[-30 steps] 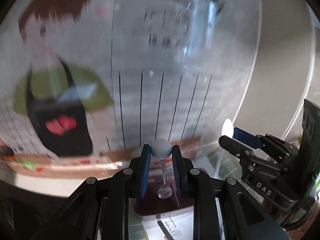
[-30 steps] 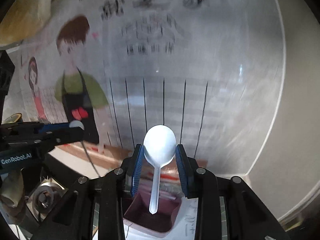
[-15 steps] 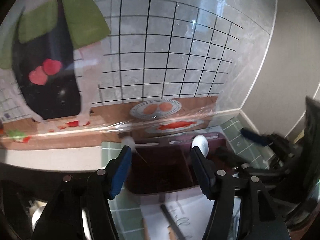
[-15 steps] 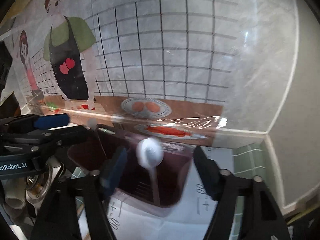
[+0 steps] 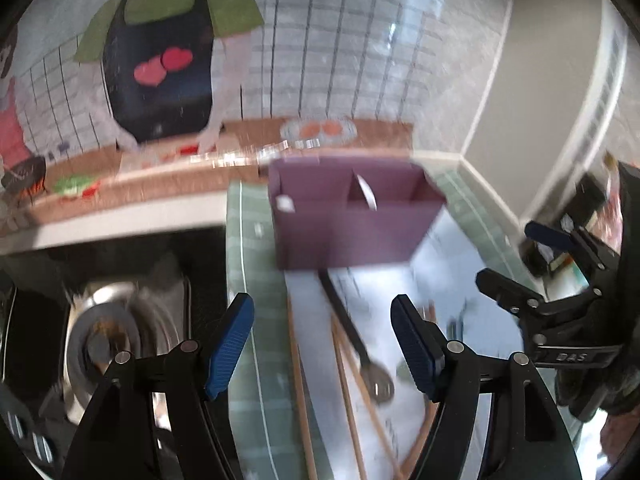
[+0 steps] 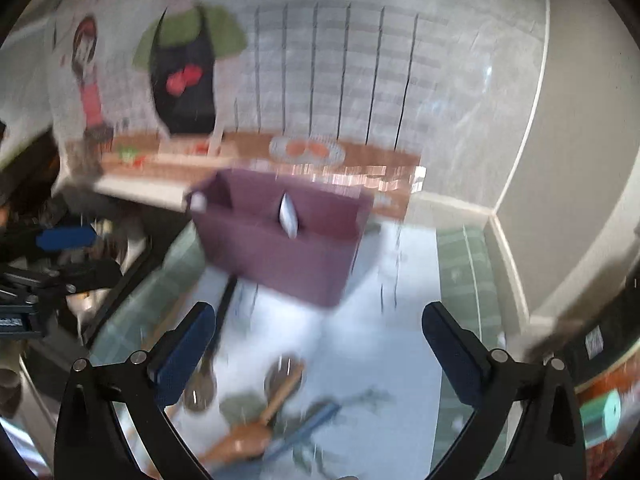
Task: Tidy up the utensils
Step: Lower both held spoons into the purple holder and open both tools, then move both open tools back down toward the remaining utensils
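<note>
Utensils point(image 5: 360, 344) lie on the white sheet, lower centre of frame, in front of the purple box point(image 5: 352, 216). Left gripper point(image 5: 322, 344) and right gripper point(image 6: 320, 352) are opening, nothing between the jaws. Straddle one handle squarely before closing.

Both grippers opening (nothing between)
</note>
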`<action>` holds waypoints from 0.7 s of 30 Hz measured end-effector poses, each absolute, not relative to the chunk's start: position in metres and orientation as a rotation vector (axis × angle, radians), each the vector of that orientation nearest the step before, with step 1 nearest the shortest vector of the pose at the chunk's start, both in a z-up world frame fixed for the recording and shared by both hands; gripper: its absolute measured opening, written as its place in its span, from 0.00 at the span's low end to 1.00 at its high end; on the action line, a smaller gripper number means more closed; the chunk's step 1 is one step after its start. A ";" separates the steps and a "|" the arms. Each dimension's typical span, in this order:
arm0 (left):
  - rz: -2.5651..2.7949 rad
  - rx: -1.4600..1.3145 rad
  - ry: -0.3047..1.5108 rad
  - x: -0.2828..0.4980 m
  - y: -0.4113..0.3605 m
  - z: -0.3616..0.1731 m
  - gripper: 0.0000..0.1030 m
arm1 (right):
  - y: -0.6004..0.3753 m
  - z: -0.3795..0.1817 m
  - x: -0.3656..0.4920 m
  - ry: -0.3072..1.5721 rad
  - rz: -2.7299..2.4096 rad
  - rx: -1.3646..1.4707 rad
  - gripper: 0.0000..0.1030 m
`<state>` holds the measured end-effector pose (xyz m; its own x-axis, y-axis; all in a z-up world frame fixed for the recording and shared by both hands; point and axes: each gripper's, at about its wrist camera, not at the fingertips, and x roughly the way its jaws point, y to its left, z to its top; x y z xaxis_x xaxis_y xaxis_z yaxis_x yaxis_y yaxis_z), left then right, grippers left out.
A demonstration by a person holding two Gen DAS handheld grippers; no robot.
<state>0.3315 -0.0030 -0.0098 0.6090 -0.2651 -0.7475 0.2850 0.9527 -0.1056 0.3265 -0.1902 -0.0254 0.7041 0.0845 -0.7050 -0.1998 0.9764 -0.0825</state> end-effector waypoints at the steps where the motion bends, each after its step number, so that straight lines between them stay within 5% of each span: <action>1: -0.317 0.022 0.871 0.326 -0.002 -0.014 0.69 | -0.187 -0.033 0.322 0.804 0.158 -0.178 1.00; 7: -0.296 -0.046 0.944 0.292 0.012 -0.041 0.69 | -0.186 -0.075 0.292 0.982 0.216 -0.094 0.98; 13: -0.283 -0.110 1.003 0.268 0.020 -0.063 0.69 | -0.181 -0.096 0.277 1.049 0.223 0.020 0.51; 19: -0.397 -0.050 0.985 0.256 -0.002 -0.063 0.69 | -0.188 -0.089 0.271 1.021 0.165 -0.003 0.51; 21: -0.461 -0.016 0.988 0.258 -0.016 -0.063 0.62 | -0.199 -0.089 0.268 1.022 0.130 -0.021 0.51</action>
